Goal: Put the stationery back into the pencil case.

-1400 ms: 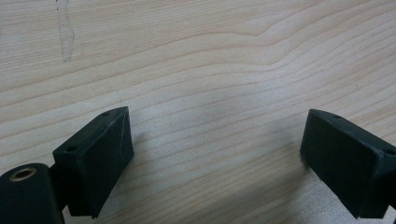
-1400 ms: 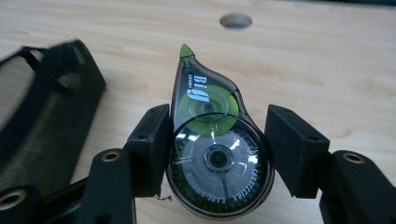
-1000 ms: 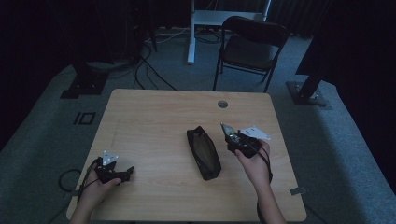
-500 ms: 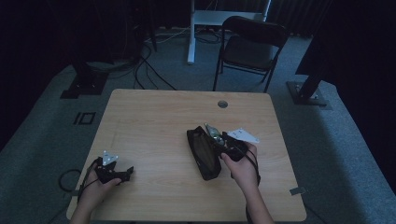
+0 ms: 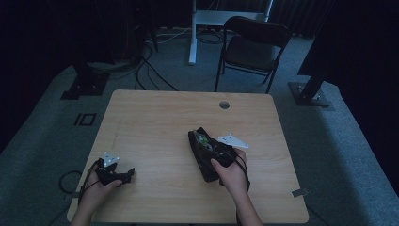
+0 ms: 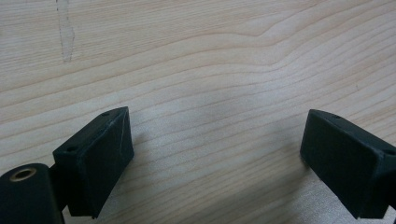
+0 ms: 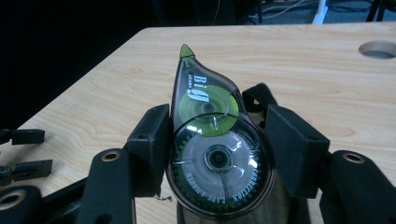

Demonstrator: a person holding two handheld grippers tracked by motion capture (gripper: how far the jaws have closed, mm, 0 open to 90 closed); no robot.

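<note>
Right gripper view looks along my right claw point(image 7: 217, 149), whose two black jaws are clamped on a clear teardrop-shaped correction tape dispenser point(image 7: 212, 149), one pad pressing each flat side. Its green tip points away from me, and its green and clear reels show through the shell. Just under and behind it lies a black pencil pouch point(image 7: 257, 95), with the dispenser hanging over the pouch's near end.

From the high view, my right claw point(image 5: 211, 146) sits above that pouch point(image 5: 201, 157) near the middle of the wooden surface point(image 5: 155, 122). My left claw point(image 5: 123, 175) rests near the front left corner, jaws wide apart and gripping nothing, bare wood between them.

I judge the step in hand to be putting the dispenser into the pouch. To do it well, I should keep the squeeze steady, line the tip up with the pouch opening, lower it inside, and release only once the dispenser is seated. My idle left claw could steady the pouch.

Count: one dispenser, one pouch, two claws, one surface, one folding chair point(image 5: 251, 47) beyond it.
</note>
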